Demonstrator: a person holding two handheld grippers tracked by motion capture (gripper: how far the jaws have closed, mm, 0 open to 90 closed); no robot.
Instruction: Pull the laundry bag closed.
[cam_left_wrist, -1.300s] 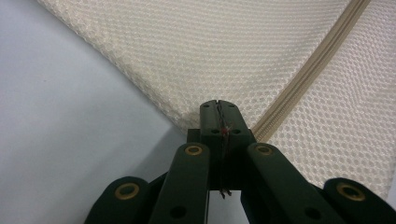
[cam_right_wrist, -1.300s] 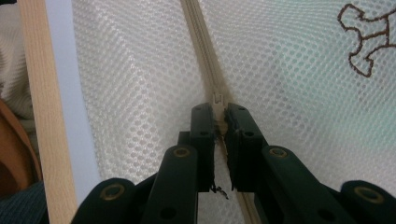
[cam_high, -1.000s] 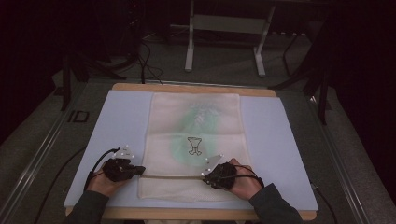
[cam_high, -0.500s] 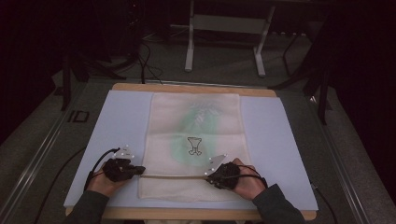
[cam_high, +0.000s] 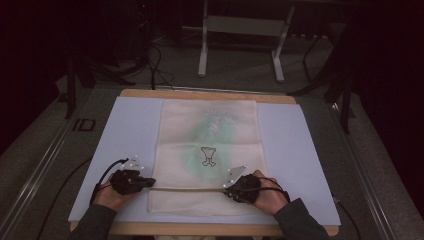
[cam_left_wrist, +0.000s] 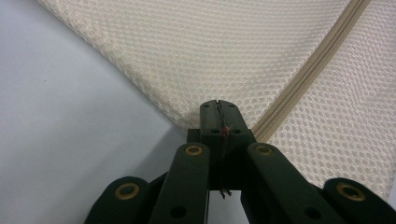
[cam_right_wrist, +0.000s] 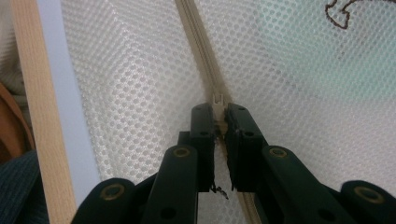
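Mesh laundry bag (cam_high: 207, 160) lies flat on the worktop (cam_high: 130, 125). Left gripper (cam_left_wrist: 218, 108) is clamped on its left edge beside the zipper (cam_left_wrist: 308, 74); right gripper (cam_right_wrist: 219, 114) pinches the zipper slider (cam_right_wrist: 218, 99). Risk: slider slipping free, or mesh bunching if the anchor loosens.

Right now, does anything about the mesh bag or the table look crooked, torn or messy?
Nothing stands out. The mesh bag lies flat and square on the table, its zipper straight. Left tongs pinch its edge; right tongs hold the zipper pull.
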